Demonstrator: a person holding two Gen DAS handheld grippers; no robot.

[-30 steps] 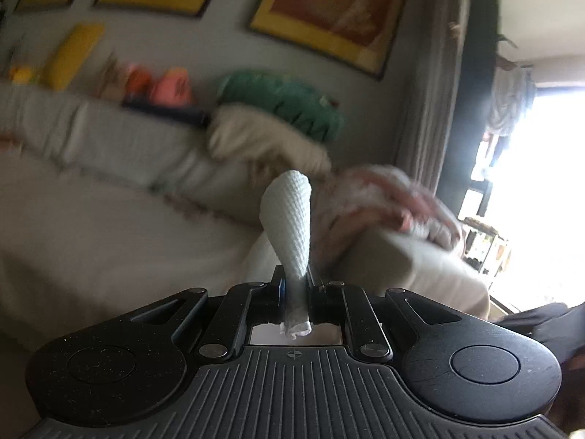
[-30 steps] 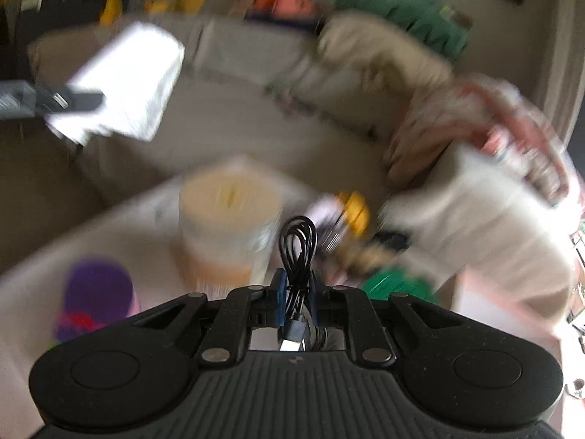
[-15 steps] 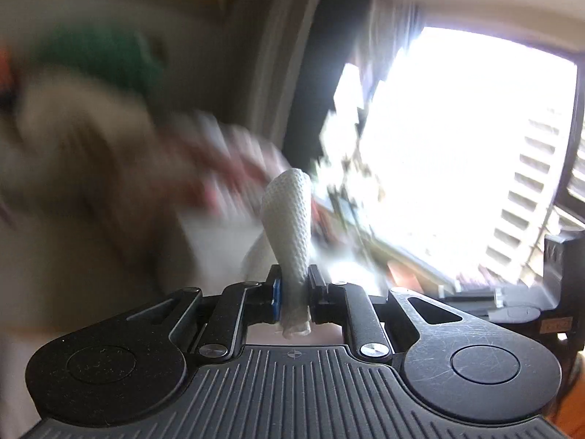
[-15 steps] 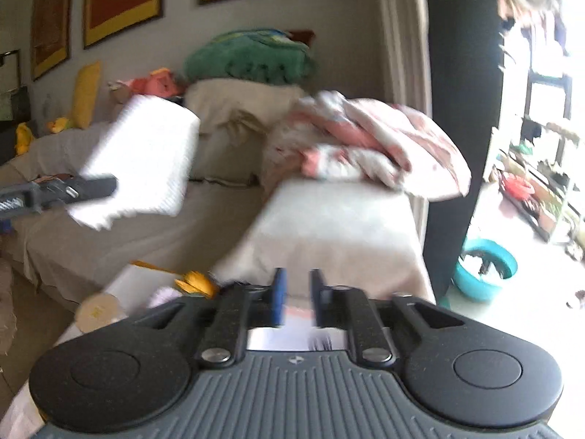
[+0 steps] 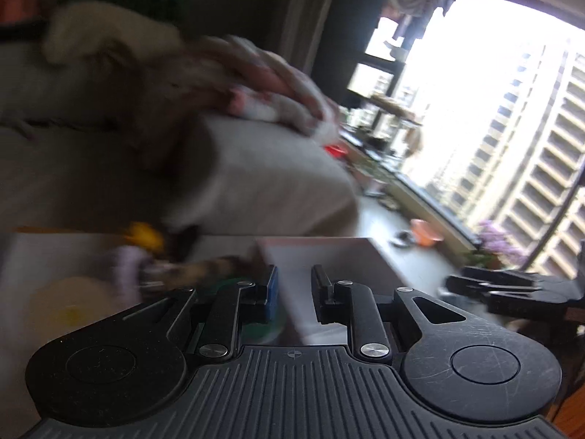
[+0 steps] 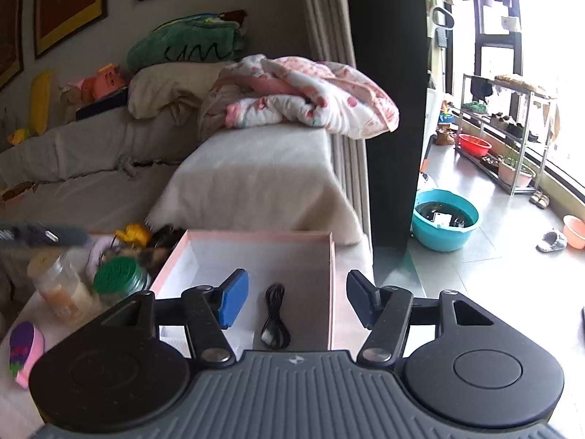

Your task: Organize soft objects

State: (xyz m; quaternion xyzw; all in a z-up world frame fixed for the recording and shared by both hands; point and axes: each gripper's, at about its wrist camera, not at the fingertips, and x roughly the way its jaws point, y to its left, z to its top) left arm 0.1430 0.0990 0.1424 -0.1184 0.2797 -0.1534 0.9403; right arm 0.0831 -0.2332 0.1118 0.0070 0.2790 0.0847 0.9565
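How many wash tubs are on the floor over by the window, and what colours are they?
blue tub: 1
red tub: 1
orange tub: 1
Total: 3

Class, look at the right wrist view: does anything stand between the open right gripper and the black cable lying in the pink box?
Nothing visible does. The black cable lies on the bare floor of the pink box, between the spread fingers of the right gripper.
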